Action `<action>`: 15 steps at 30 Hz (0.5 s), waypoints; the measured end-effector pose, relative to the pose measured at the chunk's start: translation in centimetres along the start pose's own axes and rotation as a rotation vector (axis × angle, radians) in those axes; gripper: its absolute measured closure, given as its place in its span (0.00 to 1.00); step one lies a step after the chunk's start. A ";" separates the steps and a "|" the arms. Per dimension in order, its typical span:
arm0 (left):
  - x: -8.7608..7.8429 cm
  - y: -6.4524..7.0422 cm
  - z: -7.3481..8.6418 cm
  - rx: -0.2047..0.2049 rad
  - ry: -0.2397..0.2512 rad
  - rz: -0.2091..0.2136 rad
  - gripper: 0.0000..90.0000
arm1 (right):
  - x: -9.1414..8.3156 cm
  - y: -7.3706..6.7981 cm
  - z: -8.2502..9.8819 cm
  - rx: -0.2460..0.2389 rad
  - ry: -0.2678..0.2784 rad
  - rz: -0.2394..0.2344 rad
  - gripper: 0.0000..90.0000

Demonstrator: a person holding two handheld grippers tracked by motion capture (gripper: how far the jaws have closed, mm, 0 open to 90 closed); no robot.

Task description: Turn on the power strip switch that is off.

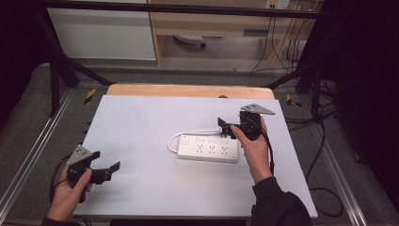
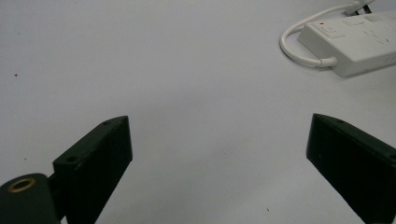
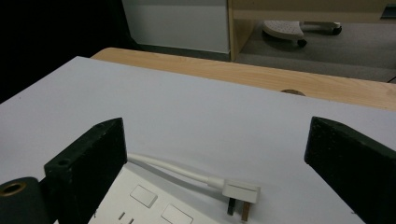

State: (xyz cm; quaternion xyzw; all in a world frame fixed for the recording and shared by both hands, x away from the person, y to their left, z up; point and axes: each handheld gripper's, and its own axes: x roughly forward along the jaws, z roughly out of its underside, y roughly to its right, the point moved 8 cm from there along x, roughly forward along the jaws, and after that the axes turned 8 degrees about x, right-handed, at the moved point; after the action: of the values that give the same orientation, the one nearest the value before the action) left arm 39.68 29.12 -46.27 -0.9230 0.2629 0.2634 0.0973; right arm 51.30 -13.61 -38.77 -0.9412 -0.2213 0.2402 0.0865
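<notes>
Reaching: your right gripper (image 1: 225,127) hung open over the strip (image 1: 207,149), frame centre.
Left gripper (image 1: 104,170): open, lower left.
Next: probably grasp the plug (image 3: 240,192).

In the left gripper view the power strip (image 2: 355,44) runs off the right edge, and its cord (image 2: 299,46) leaves at the top. In the right gripper view the strip's body (image 3: 149,205) is cut by the bottom edge. From above, the right hand (image 1: 254,150) covers the strip's right end, and socket markings are too small to read.
</notes>
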 end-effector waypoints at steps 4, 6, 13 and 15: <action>0.0 0.0 0.0 -0.001 0.000 0.000 0.08 | 0.3 0.3 -0.2 0.020 0.000 -0.003 0.07; 0.0 0.0 0.0 -0.001 0.001 0.001 0.08 | 0.5 0.4 -0.3 0.029 0.002 -0.001 0.08; 0.0 0.1 0.0 0.001 0.000 0.003 0.08 | 0.8 0.8 -0.2 0.049 -0.006 0.001 0.10; 0.0 0.1 0.0 0.002 -0.001 0.004 0.08 | 0.9 1.0 -0.2 0.052 -0.003 0.005 0.11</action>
State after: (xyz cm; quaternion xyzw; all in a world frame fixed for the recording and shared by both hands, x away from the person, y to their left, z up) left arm 39.66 29.05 -46.28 -0.9224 0.2649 0.2635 0.0980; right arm 52.51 -14.05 -39.21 -0.9388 -0.2130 0.2473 0.1101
